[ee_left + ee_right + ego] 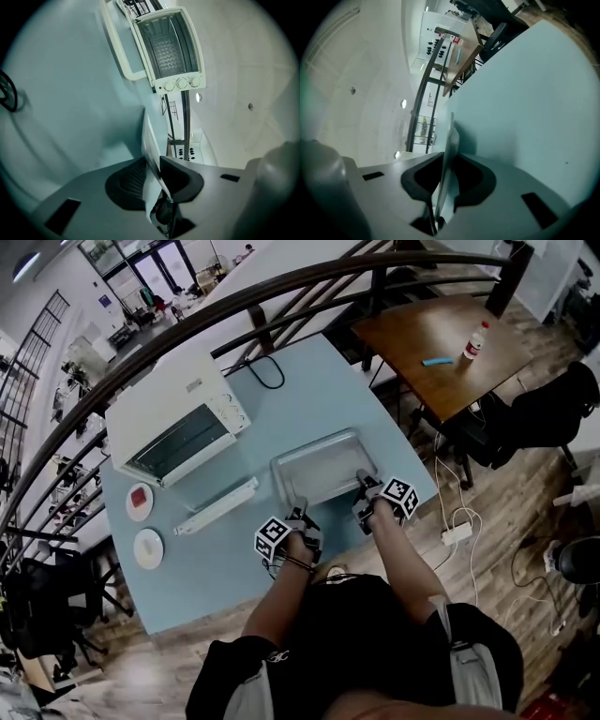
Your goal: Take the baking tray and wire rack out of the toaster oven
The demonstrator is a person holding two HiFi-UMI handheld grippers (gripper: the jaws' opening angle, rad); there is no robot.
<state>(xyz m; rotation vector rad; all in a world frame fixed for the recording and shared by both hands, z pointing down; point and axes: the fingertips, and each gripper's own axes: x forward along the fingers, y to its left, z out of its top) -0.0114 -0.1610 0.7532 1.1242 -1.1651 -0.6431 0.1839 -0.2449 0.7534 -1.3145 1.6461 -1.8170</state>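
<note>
the baking tray (323,470) lay flat on the light blue table (234,568) at the middle of the head view, out of the toaster oven (173,413) that stood to its upper left. the oven's door (216,505) was folded down in front of it. in the left gripper view, a mesh that looked like the wire rack (166,49) showed inside the opening.

both grippers sat at the tray's near edge, one toward each corner. the right gripper (449,164) was clamped on the tray's rim, with both dark pads tight against the thin metal. the left gripper (152,164) also had the rim between its jaws, but they stood a little apart. the rim leaned on one pad, and the ribbed face of the other showed clear of it.

a small plate (139,501) with something red on it and a white plate (148,547) sat near the table's left edge. a wooden table (412,343) with a bottle (476,340) stood at the upper right.
</note>
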